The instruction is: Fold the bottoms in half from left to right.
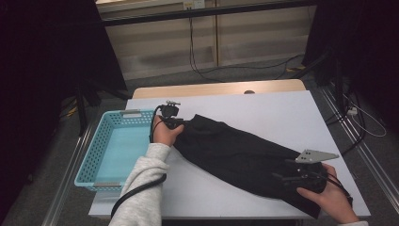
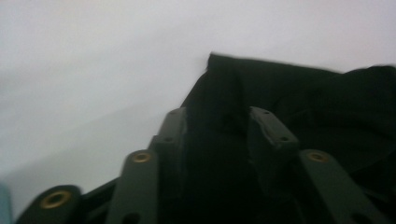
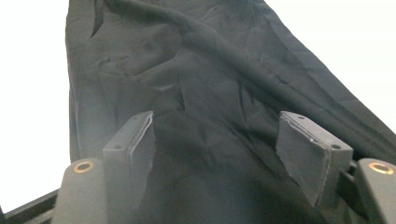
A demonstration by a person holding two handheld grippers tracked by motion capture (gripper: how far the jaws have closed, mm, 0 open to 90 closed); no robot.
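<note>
Nearest the front edge of the worktop (image 1: 263, 110), over by its right corner, the right tongs (image 1: 291, 175) sit on the near end of the black cloth (image 1: 235, 153). In the right gripper view the jaws stand fairly wide apart with cloth spread flat under and between them, pads not pinching anything, so they're open, just resting over the fabric. The person's right hand (image 1: 329, 195) wraps the body from behind, with the grey plate on top. The cloth itself runs as a long, rumpled strip slanting across the worktop, from that front right corner up toward the left edge, ending about the middle of that side. At that far end are the left tongs (image 1: 182, 123), held by the left hand (image 1: 164, 134) in a grey sleeve (image 1: 143, 188). The left gripper view is blurry, but the jaws look part open, with the dark corner of the cloth lying between and beyond them; I don't see the pads gripping it, so it looks let go. Just off the left edge, touching the worktop's side, sits a teal basket (image 1: 96, 155). Beyond the far edge there's floor with cables.
</note>
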